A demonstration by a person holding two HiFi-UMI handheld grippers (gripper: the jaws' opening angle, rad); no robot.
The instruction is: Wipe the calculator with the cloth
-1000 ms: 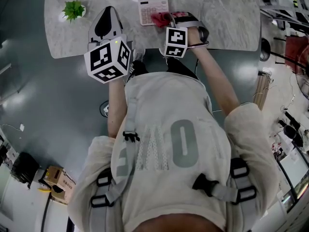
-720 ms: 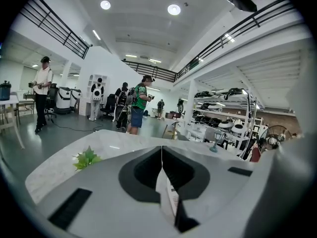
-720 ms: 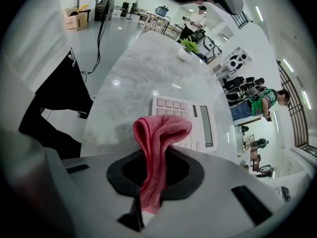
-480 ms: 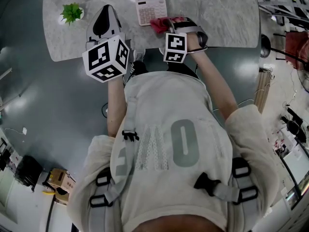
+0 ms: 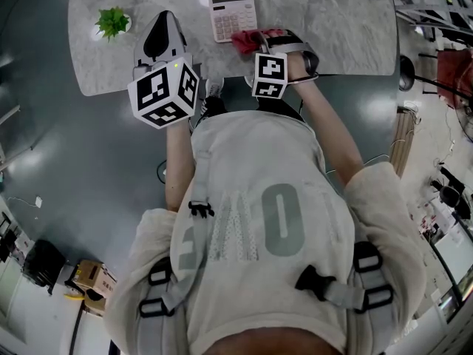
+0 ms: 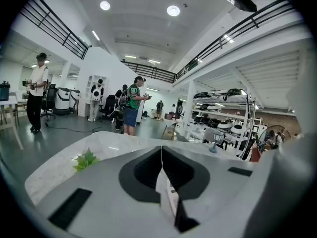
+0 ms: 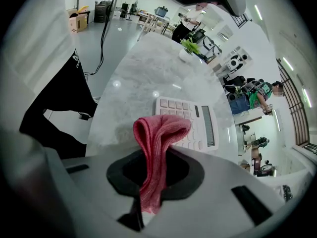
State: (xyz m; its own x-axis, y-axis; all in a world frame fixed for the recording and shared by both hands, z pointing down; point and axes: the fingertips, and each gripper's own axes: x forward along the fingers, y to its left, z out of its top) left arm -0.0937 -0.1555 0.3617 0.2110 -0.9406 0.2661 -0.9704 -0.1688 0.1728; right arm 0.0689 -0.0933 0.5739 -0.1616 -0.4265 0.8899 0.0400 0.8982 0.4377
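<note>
A white calculator [image 5: 233,15] lies flat on the marble table [image 5: 340,21], display at the far end. My right gripper [image 5: 255,41] is shut on a folded red cloth [image 5: 247,39], whose free end sits at the calculator's near right corner. In the right gripper view the cloth [image 7: 157,133] stands up out of the jaws of the right gripper [image 7: 152,157], just in front of the calculator [image 7: 193,125] keys. My left gripper [image 5: 164,34] hovers over the table to the calculator's left; in the left gripper view its jaws [image 6: 162,152] are shut with nothing held.
A small green plant [image 5: 112,21] in a white pot stands on the table's far left, seen also as the plant [image 6: 87,160] in the left gripper view. The table's near edge [image 5: 222,80] runs just in front of the person's body. Grey floor lies around it.
My right gripper has drawn the red cloth a little back off the calculator's keys toward its near right corner. The left gripper has barely moved.
</note>
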